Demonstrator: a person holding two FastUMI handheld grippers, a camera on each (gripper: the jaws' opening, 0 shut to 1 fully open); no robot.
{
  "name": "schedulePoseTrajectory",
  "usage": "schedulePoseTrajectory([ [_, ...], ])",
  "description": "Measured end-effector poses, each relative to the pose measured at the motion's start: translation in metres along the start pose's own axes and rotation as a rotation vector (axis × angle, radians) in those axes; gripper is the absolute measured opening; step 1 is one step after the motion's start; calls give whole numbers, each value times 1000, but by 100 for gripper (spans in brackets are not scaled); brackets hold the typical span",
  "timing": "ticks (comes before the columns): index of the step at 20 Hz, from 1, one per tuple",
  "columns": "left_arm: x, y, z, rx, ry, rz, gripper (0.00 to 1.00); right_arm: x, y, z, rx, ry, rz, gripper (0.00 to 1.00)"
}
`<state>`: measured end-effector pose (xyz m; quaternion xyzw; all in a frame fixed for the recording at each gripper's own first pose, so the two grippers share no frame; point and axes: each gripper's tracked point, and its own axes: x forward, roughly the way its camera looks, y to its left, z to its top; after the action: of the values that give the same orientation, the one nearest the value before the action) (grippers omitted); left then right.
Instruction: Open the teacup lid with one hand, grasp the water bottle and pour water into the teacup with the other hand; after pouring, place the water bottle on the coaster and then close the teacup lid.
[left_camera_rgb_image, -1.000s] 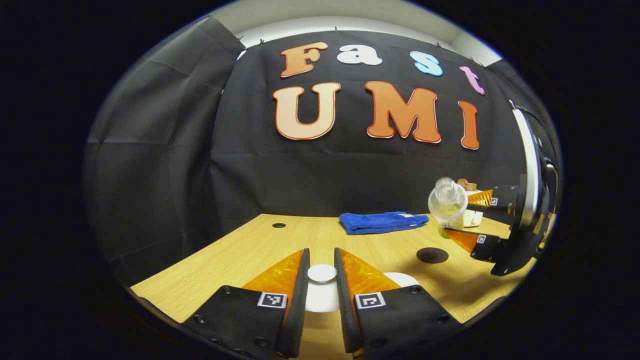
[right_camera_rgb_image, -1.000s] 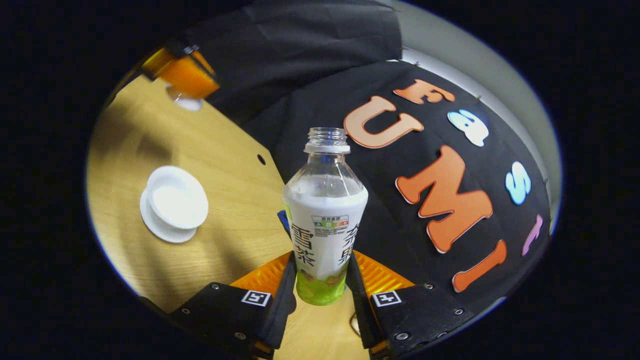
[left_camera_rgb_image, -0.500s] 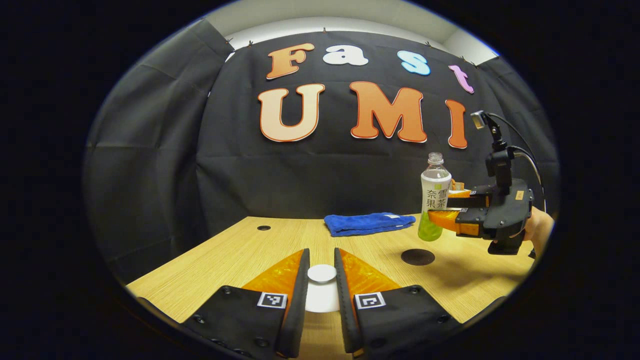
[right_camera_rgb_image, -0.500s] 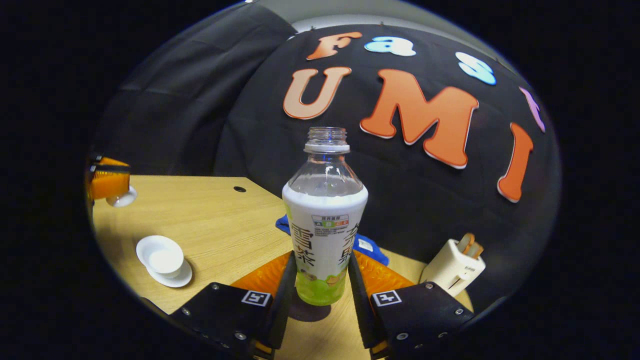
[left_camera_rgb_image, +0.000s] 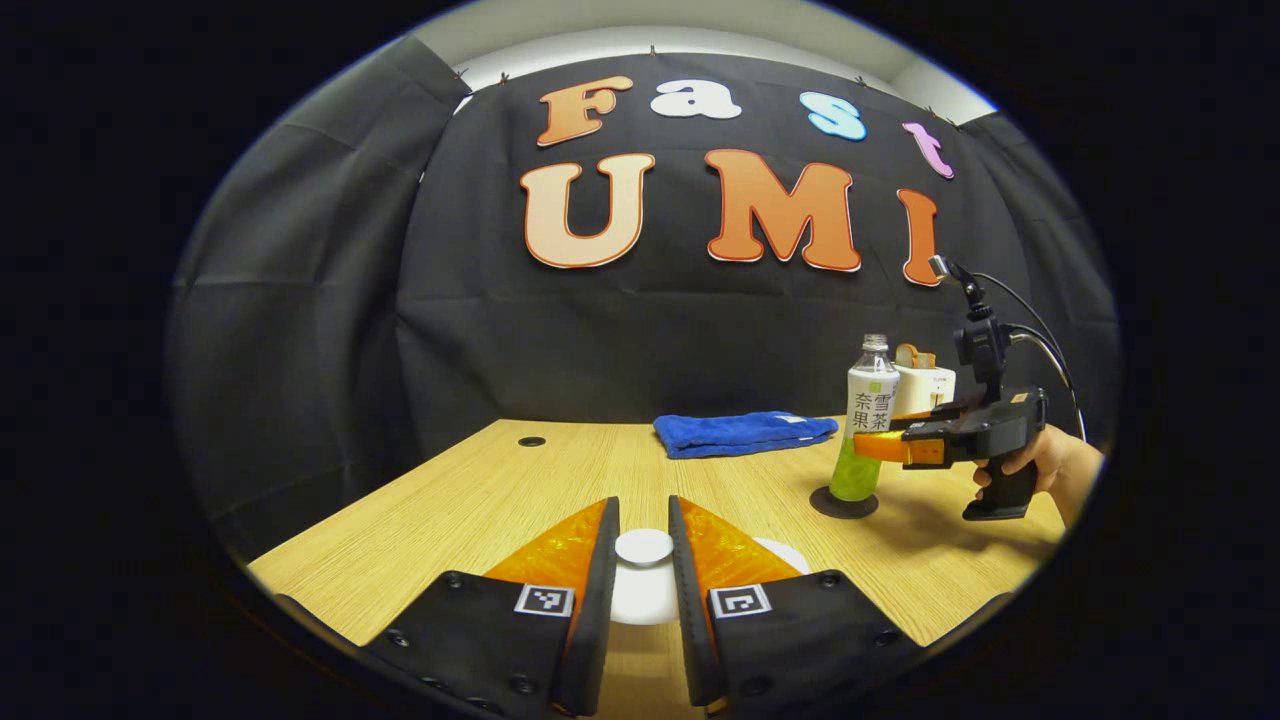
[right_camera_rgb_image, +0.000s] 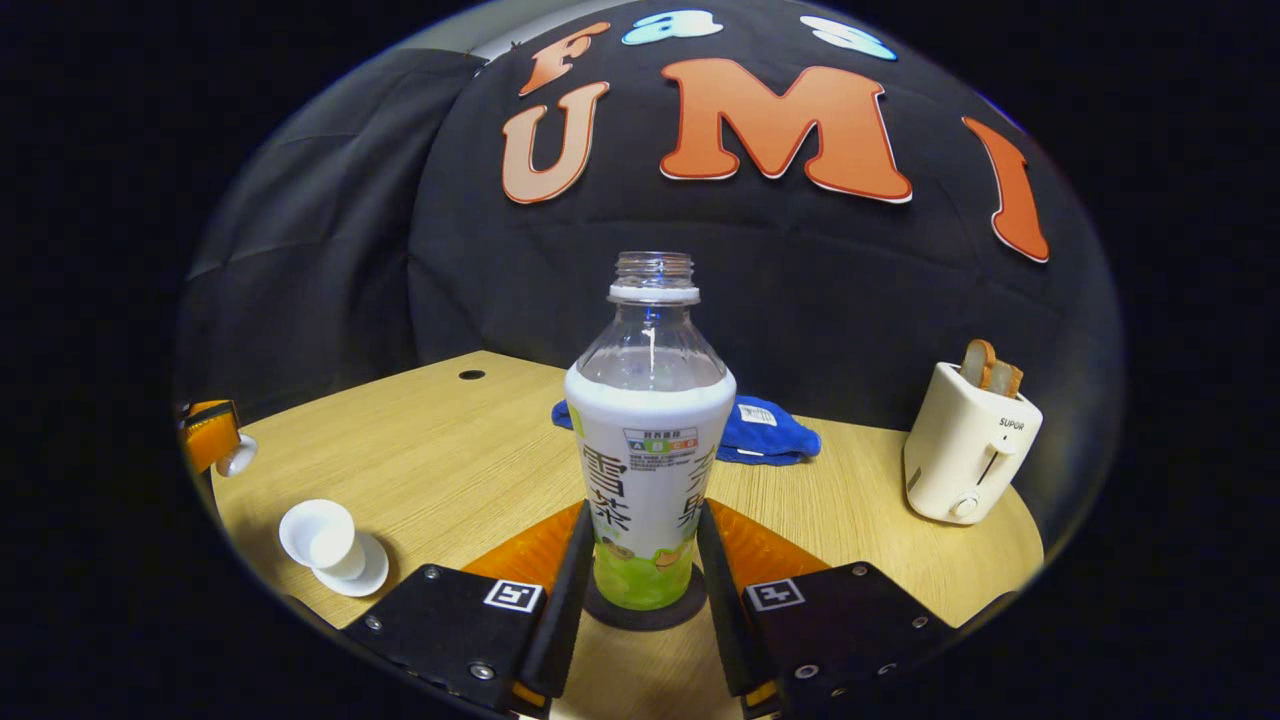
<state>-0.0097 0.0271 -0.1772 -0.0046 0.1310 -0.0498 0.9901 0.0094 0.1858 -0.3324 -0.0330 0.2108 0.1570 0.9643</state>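
Observation:
The water bottle, open-topped with a white and green label, stands upright on the black coaster. My right gripper is shut on its lower body. In the left gripper view the same bottle is on the coaster, with the right gripper around it. My left gripper is shut on the knob of the white teacup lid, held above the table. The open white teacup sits on its saucer at the lower left, with the left gripper and lid beyond it.
A blue towel lies folded at the table's back. A cream toaster with bread slices stands at the right. A hand holds the right gripper's handle. The wooden table has a small dark hole near the back left.
The right gripper turned the bottle from tilted to upright, moved it away from the cup and lowered it onto the coaster. The left gripper kept the lid held in place.

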Motion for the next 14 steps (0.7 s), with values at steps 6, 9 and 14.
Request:
schedulePoseTrajectory([
  [6, 4, -5, -6, -12, 17, -11, 35, -2, 2, -6, 36, 35, -14, 60],
  [9, 7, -12, -4, -22, 18, -28, 35, -6, 7, -9, 71, 68, 6, 66],
  [14, 15, -38, 5, -34, 9, -88, 36, -8, 8, 0, 57, 27, 21, 90],
])
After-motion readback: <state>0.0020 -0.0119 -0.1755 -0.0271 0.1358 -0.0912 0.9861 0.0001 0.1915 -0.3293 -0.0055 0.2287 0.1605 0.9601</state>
